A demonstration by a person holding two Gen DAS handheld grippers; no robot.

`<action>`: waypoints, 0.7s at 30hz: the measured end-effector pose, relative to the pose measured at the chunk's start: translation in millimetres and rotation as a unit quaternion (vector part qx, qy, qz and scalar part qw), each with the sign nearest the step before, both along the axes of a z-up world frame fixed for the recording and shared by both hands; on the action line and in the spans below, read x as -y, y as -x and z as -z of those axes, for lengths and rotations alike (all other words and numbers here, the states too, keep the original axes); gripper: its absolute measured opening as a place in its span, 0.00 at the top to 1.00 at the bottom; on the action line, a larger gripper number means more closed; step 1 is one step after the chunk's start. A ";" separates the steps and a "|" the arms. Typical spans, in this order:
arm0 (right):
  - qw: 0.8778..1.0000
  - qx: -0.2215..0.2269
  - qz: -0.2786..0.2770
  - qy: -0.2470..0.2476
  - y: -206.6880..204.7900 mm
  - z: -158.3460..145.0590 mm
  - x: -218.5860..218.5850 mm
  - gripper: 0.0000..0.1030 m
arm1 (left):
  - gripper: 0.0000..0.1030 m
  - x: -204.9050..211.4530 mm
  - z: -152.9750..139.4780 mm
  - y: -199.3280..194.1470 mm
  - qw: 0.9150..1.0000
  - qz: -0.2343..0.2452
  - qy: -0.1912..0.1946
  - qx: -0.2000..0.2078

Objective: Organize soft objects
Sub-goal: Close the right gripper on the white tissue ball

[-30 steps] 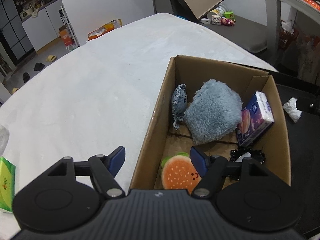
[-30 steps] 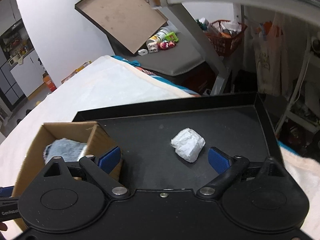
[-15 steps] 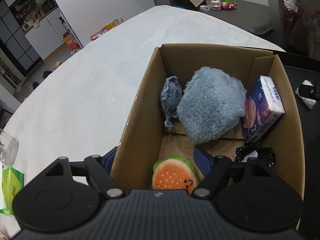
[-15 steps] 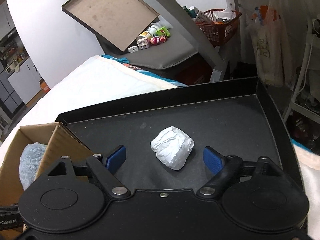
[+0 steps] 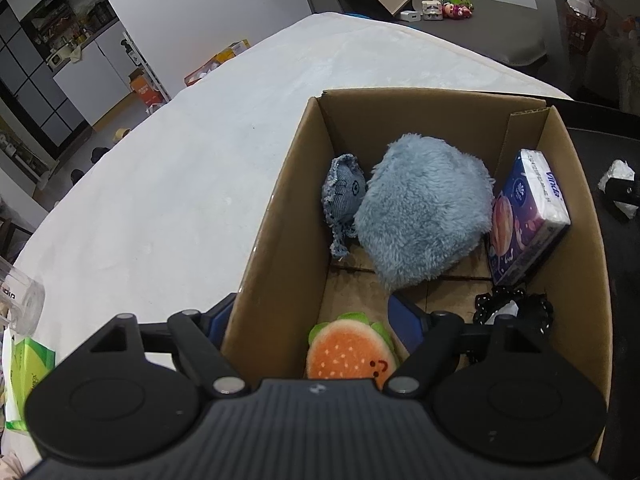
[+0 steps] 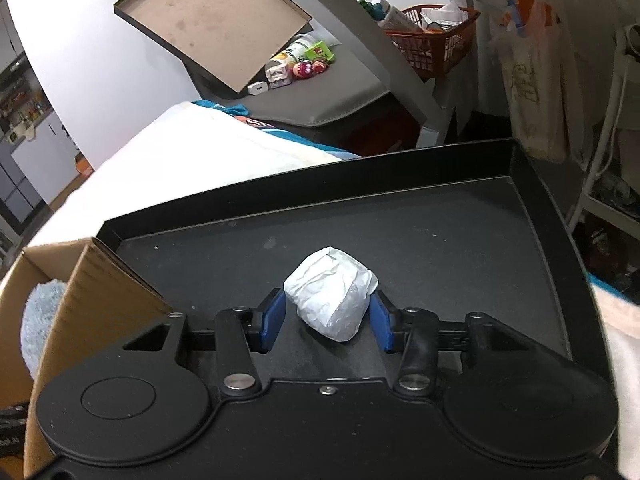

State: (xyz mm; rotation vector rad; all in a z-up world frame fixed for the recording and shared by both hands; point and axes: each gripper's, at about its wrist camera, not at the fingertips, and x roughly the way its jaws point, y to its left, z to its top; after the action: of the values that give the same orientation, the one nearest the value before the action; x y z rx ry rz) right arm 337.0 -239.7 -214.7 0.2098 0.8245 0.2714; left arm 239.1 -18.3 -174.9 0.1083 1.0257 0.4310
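A cardboard box [image 5: 276, 216] holds a fluffy blue plush [image 5: 424, 208], a small denim toy [image 5: 342, 196], a burger plush [image 5: 348, 352], a blue tissue pack [image 5: 528, 216] and a black scrunchie [image 5: 532, 312]. My left gripper [image 5: 310, 318] is open and straddles the box's near left wall, one finger inside, one outside. A white crumpled soft wad [image 6: 332, 292] lies on the black tray [image 6: 440, 232]. My right gripper [image 6: 326, 320] has its blue pads [image 6: 272, 320] on either side of the wad, close to it or touching; the wad also shows in the left wrist view [image 5: 618, 184].
The box [image 6: 92, 300] stands against the tray's left corner on a white padded table [image 5: 160, 168]. A green pack [image 5: 24, 376] and a clear container [image 5: 16, 300] lie at the table's near left. Beyond are a grey bench with small items [image 6: 296, 68] and an orange basket [image 6: 436, 48].
My right gripper has moved forward around the white wad and its fingers have narrowed onto it. My left gripper has shifted right, over the box's left wall.
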 end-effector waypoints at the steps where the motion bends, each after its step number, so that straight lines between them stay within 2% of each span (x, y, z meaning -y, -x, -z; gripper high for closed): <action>1: 1.000 -0.003 0.002 -0.001 1.3 -0.6 1.0 0.57 | 0.24 -0.3 -0.4 0.8 1.000 -0.001 0.001 0.001; 7: 1.000 0.002 0.000 0.002 12.5 -13.2 2.7 0.57 | 0.24 -5.2 -6.1 7.0 1.000 -0.005 0.008 0.011; 21: 1.000 0.022 -0.004 0.007 45.6 -63.1 5.1 0.57 | 0.24 -16.2 -17.6 21.4 0.998 0.001 0.053 0.024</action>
State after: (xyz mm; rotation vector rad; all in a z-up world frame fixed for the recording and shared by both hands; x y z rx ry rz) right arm 291.3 -244.8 -151.7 0.1874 0.7834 0.2760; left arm 217.7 -2.1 -157.3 0.0046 0.9985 0.3746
